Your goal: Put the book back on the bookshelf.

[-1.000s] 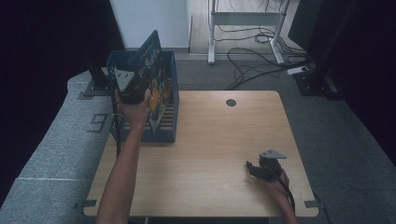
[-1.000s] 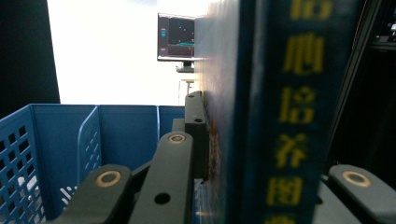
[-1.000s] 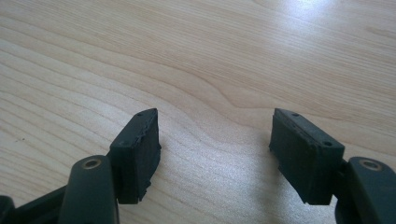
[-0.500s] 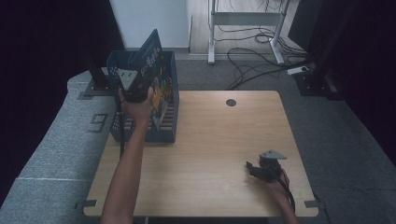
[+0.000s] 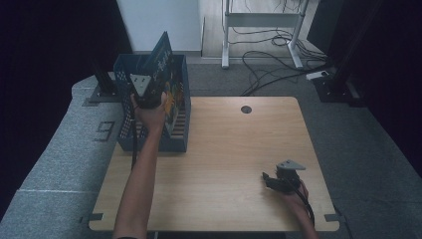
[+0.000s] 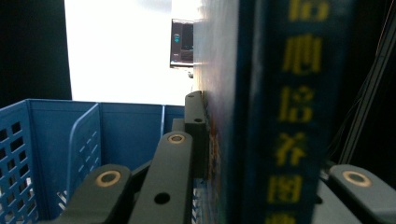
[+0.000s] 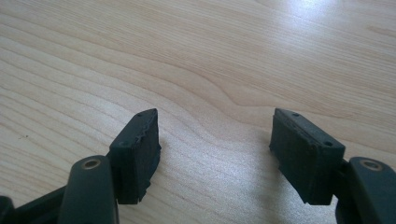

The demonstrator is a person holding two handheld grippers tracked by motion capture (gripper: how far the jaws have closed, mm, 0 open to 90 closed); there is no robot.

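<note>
Left hand-held gripper (image 5: 149, 92) is clenched on a blue book (image 5: 160, 62), held upright over the blue basket (image 5: 149, 144) at the tabletop's (image 5: 229, 149) left edge. Keep the book vertical and lower it between the dividers. The left gripper view shows the spine lettering; the high view shows the right hand-held gripper (image 5: 271, 180), released and resting.

Wooden table (image 5: 219, 149) — cables (image 5: 268, 57) (floor beyond)

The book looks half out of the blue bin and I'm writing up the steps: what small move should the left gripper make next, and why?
Probably lower it: the left gripper is shut on the book, which tilts above the bin.
</note>
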